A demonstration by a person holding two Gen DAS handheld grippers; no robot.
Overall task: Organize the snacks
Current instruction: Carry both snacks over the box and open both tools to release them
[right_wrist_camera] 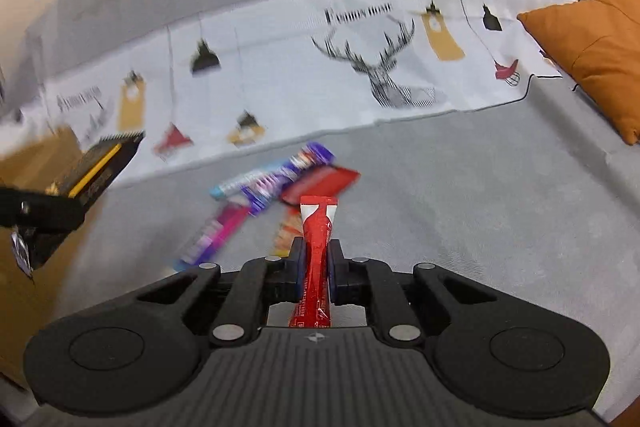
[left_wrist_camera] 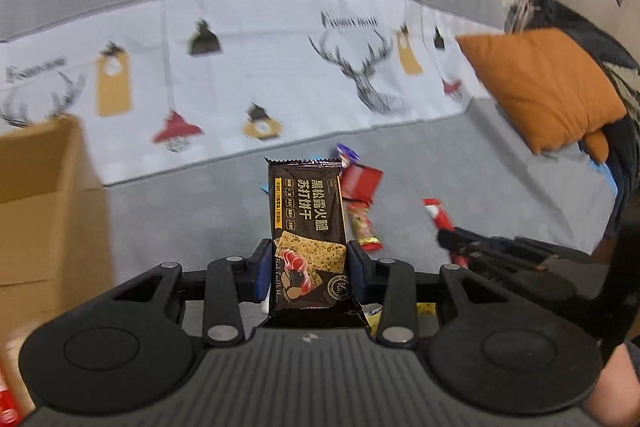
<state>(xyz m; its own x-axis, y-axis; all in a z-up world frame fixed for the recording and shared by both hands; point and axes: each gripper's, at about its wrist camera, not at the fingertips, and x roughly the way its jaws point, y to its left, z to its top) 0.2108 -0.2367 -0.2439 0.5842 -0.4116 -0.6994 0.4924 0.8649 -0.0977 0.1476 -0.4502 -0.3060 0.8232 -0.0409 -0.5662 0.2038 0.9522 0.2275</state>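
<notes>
Left wrist view: the left gripper [left_wrist_camera: 308, 267] is clamped on a dark cracker pack [left_wrist_camera: 308, 227], pads pressing both its long edges. The pack stands upright, lifted above the grey sofa [left_wrist_camera: 460, 155]; its lower end is hidden behind the gripper body. It is dark brown with yellow lettering, a pictured cracker and a crimped top. It covers part of the snack pile [left_wrist_camera: 360, 195] behind it, which is blurred: a red packet, a purple end and a red-gold sweet can just be told. A cardboard box [left_wrist_camera: 48, 195] is cut off at the left edge. An orange cushion [left_wrist_camera: 548, 87] leans at the right. The right gripper [left_wrist_camera: 456, 243] enters low on the right, with a red stick [left_wrist_camera: 438, 217] poking from its tip.

Right wrist view: the right gripper [right_wrist_camera: 316, 263] is clenched on the red stick [right_wrist_camera: 316, 255], a slim red sachet with a white band near its flat top, held above the sofa seat. Its lower end disappears under the gripper body. The pile [right_wrist_camera: 280, 183] beyond is smeared: purple, pink and red wrappers, their print unreadable. At the left edge the left gripper [right_wrist_camera: 60, 211] and cracker pack [right_wrist_camera: 104, 163] show blurred and partly cropped, in front of the box [right_wrist_camera: 36, 163].
</notes>
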